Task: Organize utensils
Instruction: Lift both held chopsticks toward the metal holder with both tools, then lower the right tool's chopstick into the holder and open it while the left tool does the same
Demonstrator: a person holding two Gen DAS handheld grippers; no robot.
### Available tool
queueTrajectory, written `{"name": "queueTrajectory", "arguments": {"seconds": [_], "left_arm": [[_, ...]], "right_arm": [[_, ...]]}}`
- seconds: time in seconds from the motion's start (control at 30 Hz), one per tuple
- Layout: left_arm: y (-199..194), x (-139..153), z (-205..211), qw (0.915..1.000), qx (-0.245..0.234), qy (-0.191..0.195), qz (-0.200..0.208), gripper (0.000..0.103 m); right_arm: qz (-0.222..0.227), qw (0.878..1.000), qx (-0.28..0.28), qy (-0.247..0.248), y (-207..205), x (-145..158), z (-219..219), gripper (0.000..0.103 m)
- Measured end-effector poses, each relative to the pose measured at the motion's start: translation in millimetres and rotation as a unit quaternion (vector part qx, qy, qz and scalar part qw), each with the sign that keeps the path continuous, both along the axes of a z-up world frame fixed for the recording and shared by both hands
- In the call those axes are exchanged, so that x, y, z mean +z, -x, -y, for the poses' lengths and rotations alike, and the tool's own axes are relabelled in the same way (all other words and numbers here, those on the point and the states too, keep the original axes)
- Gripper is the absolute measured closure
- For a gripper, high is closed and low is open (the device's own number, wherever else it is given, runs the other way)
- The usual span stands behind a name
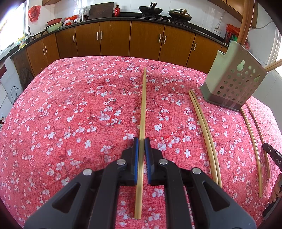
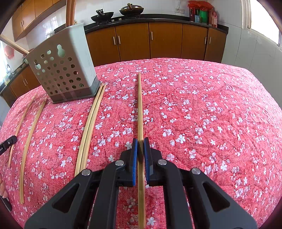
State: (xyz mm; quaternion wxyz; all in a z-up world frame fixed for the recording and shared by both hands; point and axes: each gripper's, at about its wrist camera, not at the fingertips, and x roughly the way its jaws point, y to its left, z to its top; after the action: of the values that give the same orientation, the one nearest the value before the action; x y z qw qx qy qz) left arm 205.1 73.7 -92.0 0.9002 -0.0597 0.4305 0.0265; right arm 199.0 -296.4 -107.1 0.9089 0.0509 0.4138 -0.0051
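My left gripper (image 1: 141, 141) is shut on a bamboo chopstick (image 1: 143, 105), which runs straight away from me along the red floral tablecloth (image 1: 79, 105). Right of it lies a pair of chopsticks (image 1: 205, 133), then the grey perforated utensil holder (image 1: 234, 79). My right gripper (image 2: 140, 141) is shut on another chopstick (image 2: 140, 109). To its left lie a second pair of chopsticks (image 2: 91, 126) and the same holder (image 2: 65, 70), which has wooden handles (image 2: 70, 12) standing in it.
More chopsticks (image 1: 254, 149) lie beyond the holder, beside the other gripper's black tip (image 1: 272, 155); in the right wrist view they (image 2: 29, 141) lie at far left. Brown kitchen cabinets (image 1: 114, 38) and a counter with woks (image 1: 150, 9) stand behind the table.
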Motion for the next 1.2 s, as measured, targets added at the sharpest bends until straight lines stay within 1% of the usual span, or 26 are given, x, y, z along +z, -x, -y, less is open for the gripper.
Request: {"name": "queueTrajectory", "arguments": {"seconds": [0.07,0.2,0.33,0.43,0.47,0.53,0.6,0.63,0.7,0.73,0.77,0.83,0.9,0.97,1.03,1.13,1.2], "left_arm": [[0.7,0.4,-0.3,1.0000,-0.001,0.003,0.001,0.092],[9.8,2.1,1.8,0.9998,-0.011,-0.014,-0.003,0.092],[21.5,1.7,2.9,0.9997,-0.012,-0.021,-0.003,0.092],[21.8,2.3,6.7,0.9992,-0.020,-0.035,-0.004,0.094],[22.8,4.2,9.2,0.9988,-0.023,-0.044,-0.004,0.094],[27.9,13.8,10.6,0.9984,-0.030,-0.046,0.010,0.094],[34.4,33.1,12.9,0.9977,-0.036,-0.043,0.036,0.095],[38.3,47.8,14.1,0.9969,-0.039,-0.041,0.055,0.095],[42.9,72.1,15.8,0.9948,-0.042,-0.037,0.085,0.095],[44.2,80.1,15.8,0.9939,-0.043,-0.033,0.095,0.095],[46.1,93.6,16.3,0.9925,-0.044,-0.025,0.111,0.095],[47.4,111.4,16.1,0.9904,-0.043,-0.014,0.131,0.095],[46.6,128.0,14.6,0.9882,-0.040,-0.006,0.148,0.095],[45.0,140.3,14.9,0.9861,-0.039,-0.009,0.162,0.095],[45.5,149.9,13.1,0.9848,-0.045,-0.004,0.168,0.095],[50.9,171.7,23.0,0.9803,-0.061,-0.003,0.188,0.095],[56.4,189.4,30.6,0.9759,-0.075,-0.003,0.205,0.095]], "right_arm": [[0.000,1.000,0.000,0.000,0.0,0.1,0.3,0.095],[-0.002,1.000,0.010,0.011,5.3,-1.2,-3.4,0.095],[-0.001,1.000,0.012,0.000,19.0,-1.3,-3.3,0.095],[0.000,1.000,0.007,-0.002,22.1,0.4,-1.7,0.095],[0.004,1.000,0.004,-0.001,23.8,3.5,-0.8,0.095],[0.024,1.000,0.002,-0.002,27.9,15.3,1.3,0.095],[0.058,0.998,0.001,0.000,33.8,37.4,2.4,0.095],[0.080,0.997,0.000,0.003,37.3,51.9,2.7,0.095],[0.110,0.994,0.001,0.004,41.7,71.8,3.1,0.095],[0.129,0.992,0.000,0.005,44.8,84.7,3.0,0.095],[0.139,0.990,0.000,0.005,46.3,92.1,3.2,0.095],[0.162,0.987,-0.002,0.002,48.7,108.8,3.9,0.095],[0.175,0.985,-0.002,-0.001,46.0,120.3,3.9,0.095],[0.184,0.983,-0.002,-0.001,46.9,127.2,3.6,0.095],[0.191,0.982,0.001,-0.006,45.3,134.8,3.7,0.095],[0.210,0.977,0.012,-0.029,46.8,154.4,0.3,0.095],[0.229,0.972,0.023,-0.047,50.0,172.3,-4.1,0.095]]}}
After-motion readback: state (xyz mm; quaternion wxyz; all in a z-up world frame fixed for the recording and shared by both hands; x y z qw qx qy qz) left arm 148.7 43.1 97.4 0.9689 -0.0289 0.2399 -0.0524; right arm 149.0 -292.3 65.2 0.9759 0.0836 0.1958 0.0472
